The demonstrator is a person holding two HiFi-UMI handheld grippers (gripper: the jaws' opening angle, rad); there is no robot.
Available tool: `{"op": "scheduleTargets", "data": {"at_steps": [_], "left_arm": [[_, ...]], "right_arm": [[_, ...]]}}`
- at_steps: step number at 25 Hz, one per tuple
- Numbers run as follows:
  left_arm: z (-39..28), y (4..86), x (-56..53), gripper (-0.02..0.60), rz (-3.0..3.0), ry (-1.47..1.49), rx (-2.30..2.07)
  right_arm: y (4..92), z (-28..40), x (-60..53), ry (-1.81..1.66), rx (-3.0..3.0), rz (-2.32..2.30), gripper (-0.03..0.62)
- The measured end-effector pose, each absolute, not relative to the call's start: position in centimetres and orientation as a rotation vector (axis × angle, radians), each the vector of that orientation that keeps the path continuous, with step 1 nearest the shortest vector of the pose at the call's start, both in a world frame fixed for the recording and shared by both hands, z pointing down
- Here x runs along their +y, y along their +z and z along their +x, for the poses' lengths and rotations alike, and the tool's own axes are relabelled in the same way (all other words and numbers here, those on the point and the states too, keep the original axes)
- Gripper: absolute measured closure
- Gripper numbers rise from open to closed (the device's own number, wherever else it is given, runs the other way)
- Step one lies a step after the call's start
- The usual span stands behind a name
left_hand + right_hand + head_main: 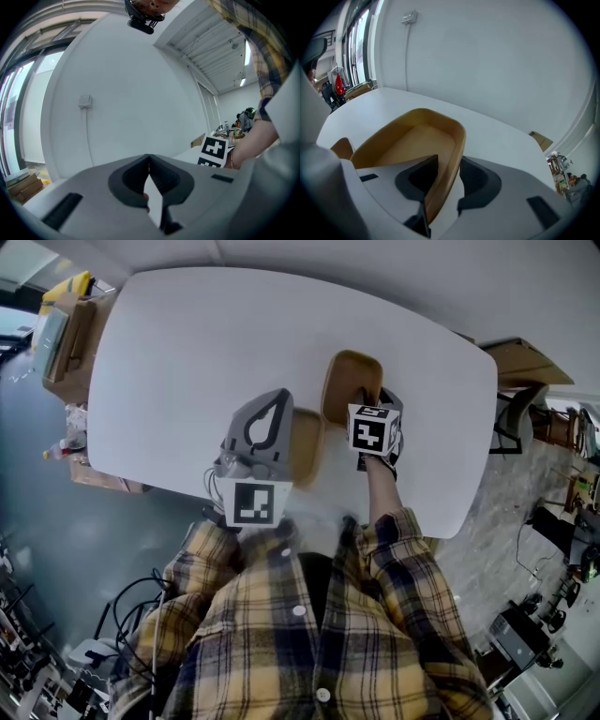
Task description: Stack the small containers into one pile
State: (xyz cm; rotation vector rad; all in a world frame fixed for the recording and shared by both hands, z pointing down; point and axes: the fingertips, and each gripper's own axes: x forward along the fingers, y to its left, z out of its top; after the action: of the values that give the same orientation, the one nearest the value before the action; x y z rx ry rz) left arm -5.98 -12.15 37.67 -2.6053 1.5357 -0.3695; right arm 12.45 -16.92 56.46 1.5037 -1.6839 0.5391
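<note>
The small containers are two tan trays, and we find both on the broad white table (187,343), close to its near edge. The one we see fully is a shallow container (353,379) with rounded corners, a flat floor and a thin wall that flares slightly to a smooth rim. It sits flat on the table, open side up, and its inside is bare. In the right gripper view the same container (417,138) fills the middle, a warm ochre against the pale tabletop (506,136).

The second container (307,444) lies just to its left in the head view, right beside the left gripper. We see it only as a narrow tan shape, so we cannot tell whether it lies flat or stands tilted. A corner of it (342,148) also shows at the left edge of the right gripper view.

The right gripper (375,397) points steeply down at the near end of the first container. Its jaws (449,161) stand apart and straddle the wall: one jaw reaches inside the tray, the other stays outside. A strip of white table shows between the outer jaw and the wall, so the pads are not pinching it.

The left gripper (279,396) is held nearly level above the table edge. In its own view the jaws (149,159) meet at the tips, and we can make out nothing clamped between them.
</note>
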Motion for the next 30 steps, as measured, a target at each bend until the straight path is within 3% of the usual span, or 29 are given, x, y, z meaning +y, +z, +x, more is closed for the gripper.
{"op": "scheduleTargets", "data": {"at_steps": [5,11,22,30], "left_arm": [[-5.8,37.1,-11.8,0.563,-2.591,-0.347,1.526],[-6.0,36.1,-11.3,0.563,-2.577,-0.331,1.526],[-7.0,35.9,-10.3,0.563,-2.578,-0.316,1.521],[-7.9,41.0,-9.0,0.563,-2.711,-0.557,1.463]], "right_arm": [[56.5,12.8,-16.8,0.555,-1.687,1.523,0.457],[55.4,14.1,-16.3,0.656,-1.743,1.611,0.394],[46.9,11.6,-14.0,0.739,-2.025,1.664,0.387],[46.2,7.6,-9.6,0.761,-2.131,1.537,0.387]]}}
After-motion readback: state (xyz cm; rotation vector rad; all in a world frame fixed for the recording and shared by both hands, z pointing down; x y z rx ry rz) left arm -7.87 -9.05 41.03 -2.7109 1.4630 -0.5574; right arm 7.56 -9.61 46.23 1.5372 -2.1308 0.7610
